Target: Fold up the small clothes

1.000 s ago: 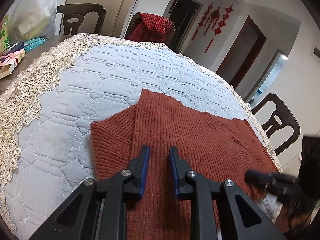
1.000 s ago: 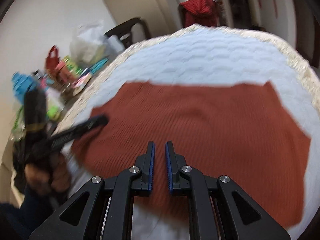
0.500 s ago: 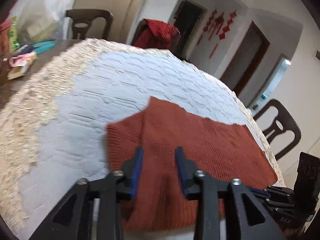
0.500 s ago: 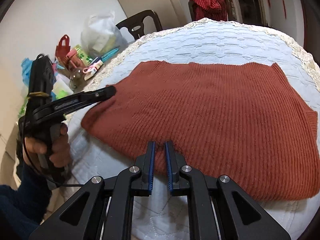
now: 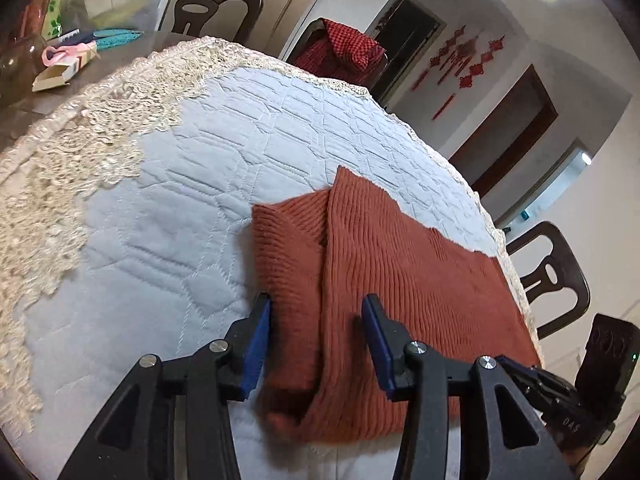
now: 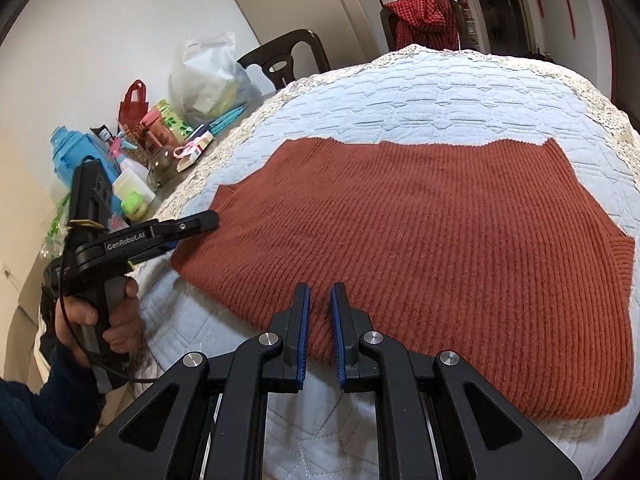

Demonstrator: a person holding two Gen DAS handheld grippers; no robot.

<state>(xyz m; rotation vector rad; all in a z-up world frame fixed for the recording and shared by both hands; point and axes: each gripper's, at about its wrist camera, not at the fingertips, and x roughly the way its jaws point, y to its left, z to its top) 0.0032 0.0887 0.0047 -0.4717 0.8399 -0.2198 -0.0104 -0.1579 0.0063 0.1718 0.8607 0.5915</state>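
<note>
The left gripper (image 5: 316,334) hangs over the rust-red ribbed knit sweater's (image 5: 400,280) near left corner, jaws opening, a fold between them. The right gripper (image 6: 319,320) stays narrow at its near hem.

Dark chairs (image 5: 552,276), white walls (image 6: 120,20)

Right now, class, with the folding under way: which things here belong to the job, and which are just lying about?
Job: rust-red ribbed knit sweater; left gripper, jaws opening over its edge; right gripper; quilted pale-blue table cover.

Lying about: white plastic bag; blue bottle; red checked cloth on chair.
</note>
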